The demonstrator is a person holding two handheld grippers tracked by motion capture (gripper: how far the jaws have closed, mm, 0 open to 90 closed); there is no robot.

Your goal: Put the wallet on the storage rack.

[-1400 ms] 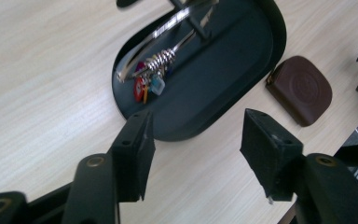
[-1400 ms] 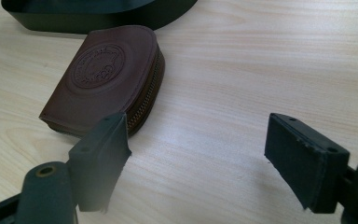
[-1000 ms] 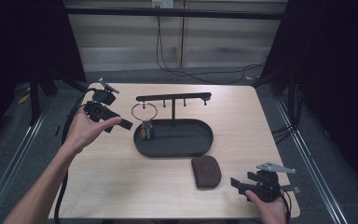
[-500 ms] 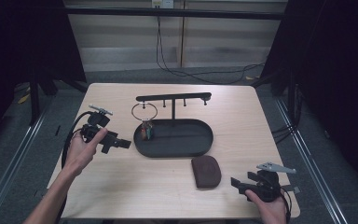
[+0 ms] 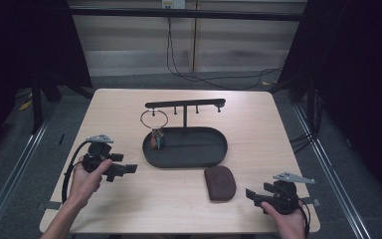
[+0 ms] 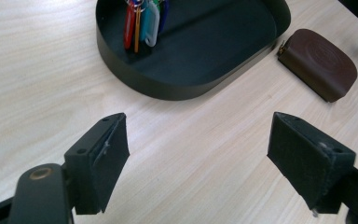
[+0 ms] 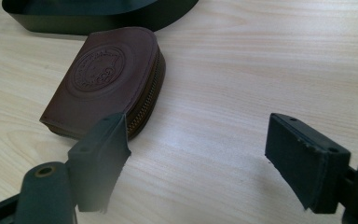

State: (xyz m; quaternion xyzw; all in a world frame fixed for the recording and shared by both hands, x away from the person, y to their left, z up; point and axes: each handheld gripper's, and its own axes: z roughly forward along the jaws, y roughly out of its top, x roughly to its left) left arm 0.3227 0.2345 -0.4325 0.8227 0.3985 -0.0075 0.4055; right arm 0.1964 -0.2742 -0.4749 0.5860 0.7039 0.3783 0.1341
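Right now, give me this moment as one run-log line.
left hand-held gripper: open, empty, jaws just opened | right hand-held gripper: open, empty | keys: in tray | brown pouch: on table

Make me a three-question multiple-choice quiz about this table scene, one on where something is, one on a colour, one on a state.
1. Where do the key tags hang?
A. over the tray's left end
B. on the pouch
C. off the table's edge

2. What colour is the zip pouch?
A. green
B. brown
C. white

3. How do the left gripper's jaws stand?
A. shut on the pouch
B. shut on the tags
C. open, with nothing between them

Answers: 1 A, they dangle from a ring on the stand above the black tray; 2 B, brown leather with a zip; 3 C, bare tabletop shows between them.
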